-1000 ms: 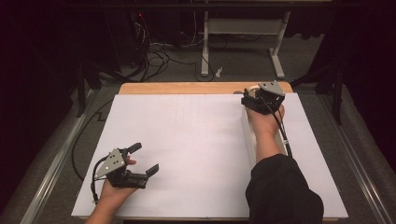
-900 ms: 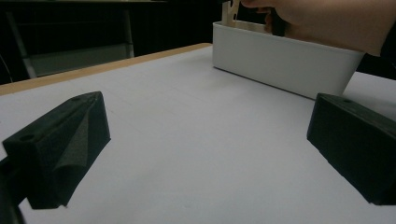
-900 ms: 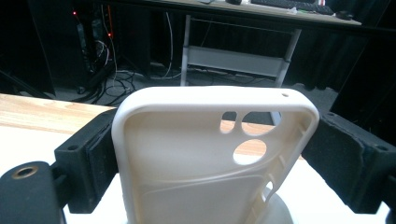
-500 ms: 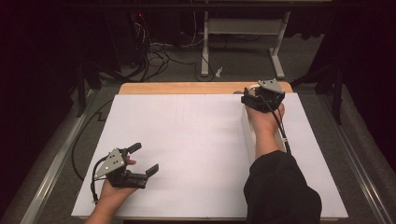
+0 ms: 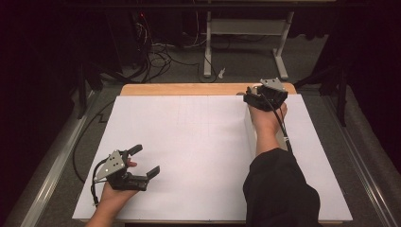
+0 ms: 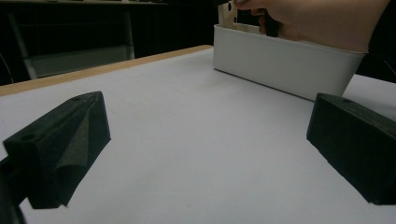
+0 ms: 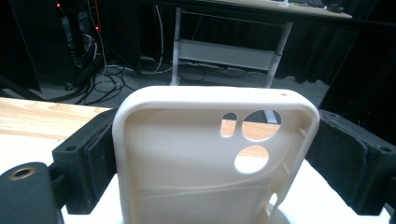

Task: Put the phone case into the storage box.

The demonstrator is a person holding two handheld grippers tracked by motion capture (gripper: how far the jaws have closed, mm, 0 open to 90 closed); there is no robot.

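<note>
Dark surroundings frame the scene: tangled cables and a metal stand are seen on a grey floor beyond a wooden table (image 5: 189, 89) covered almost wholly by a smooth white sheet (image 5: 189, 151). At the far right of the table, the right tool (image 5: 255, 99) is held by the person's right hand (image 5: 265, 118), and in the right gripper view its two black foam-padded jaws are seen closed against the side edges of a cream phone case (image 7: 212, 158). The case is held upright with its hollow inner side turned to the camera; it is a matte, rounded-cornered shell pierced by two round camera holes and a small oval slot near its top. Directly beneath it lies a long, narrow white bin (image 6: 285, 63) with smooth plastic walls, its long axis running from the far edge back toward the person, under the right forearm. The case is thus placed above the far end of the bin, so the coming move is judged to be either a straight descent into it or a lift clear of it; which one cannot be told. The left tool (image 5: 144, 163) is rested near the front left of the table, well apart from the bin, with its jaws spread wide and nothing between them. The right hand is by far the nearer to the bin.
</note>
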